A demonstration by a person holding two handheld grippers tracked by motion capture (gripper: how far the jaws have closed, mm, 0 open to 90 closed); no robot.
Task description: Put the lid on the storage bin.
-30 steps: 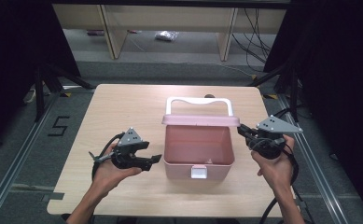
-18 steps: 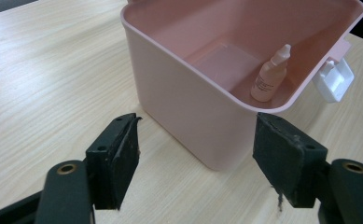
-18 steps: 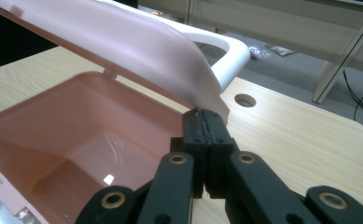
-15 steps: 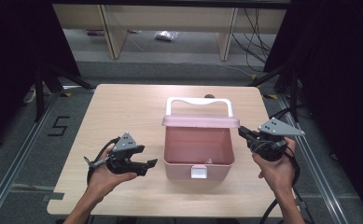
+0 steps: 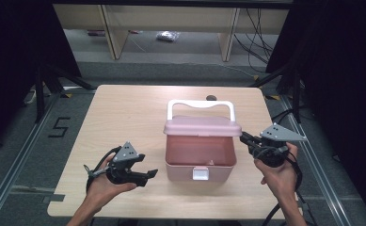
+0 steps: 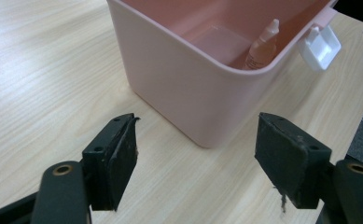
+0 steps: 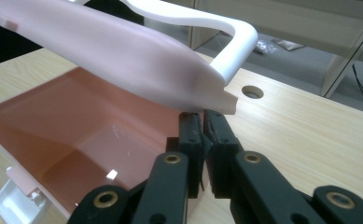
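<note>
A pink plastic box [image 5: 198, 169] stands mid-table, its lid [image 5: 202, 126] raised on the far side with a white handle [image 5: 200, 104] on top. A small dropper bottle [image 6: 263, 46] leans in the box's corner. My left gripper [image 5: 145, 167] sits left of the box's front corner, open; its jaws have just been opening, with nothing between them [image 6: 198, 135]. My right gripper [image 5: 244, 137] is shut, its tips [image 7: 202, 119] right under the lid's [image 7: 123, 51] right corner.
A white latch [image 5: 200, 174] hangs on the box's front wall. A round cable hole [image 5: 211, 98] lies in the table behind the box. Bare wooden tabletop [image 5: 124, 117] spreads left of the box, dark floor beyond its edges.
The left gripper has drawn back a little toward the table's near edge, and its jaws stand slightly wider. The right gripper and the lid have stayed put.
</note>
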